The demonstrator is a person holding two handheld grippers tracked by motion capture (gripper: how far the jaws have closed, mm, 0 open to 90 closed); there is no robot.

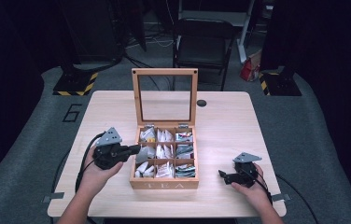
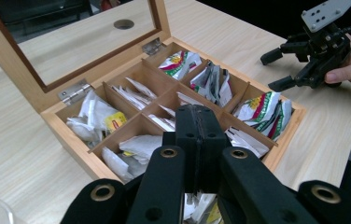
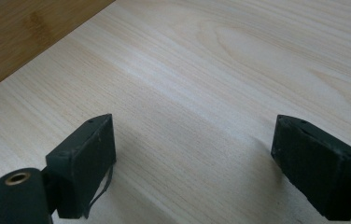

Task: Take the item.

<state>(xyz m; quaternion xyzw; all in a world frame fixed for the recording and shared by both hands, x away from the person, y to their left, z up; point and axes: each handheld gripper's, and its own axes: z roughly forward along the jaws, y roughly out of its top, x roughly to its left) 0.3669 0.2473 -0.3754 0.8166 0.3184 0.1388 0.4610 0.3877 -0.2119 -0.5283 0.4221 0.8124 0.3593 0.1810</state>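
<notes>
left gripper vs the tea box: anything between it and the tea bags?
Nothing visible. The tea box has its lid swung up at the back, so the compartments are open from above. The left gripper, jaws shut, is above the box's left column. The right gripper rests apart on the table.

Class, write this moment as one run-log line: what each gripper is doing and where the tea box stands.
left gripper: shut, over tea box | right gripper: open, empty, over table | lid: raised
</notes>
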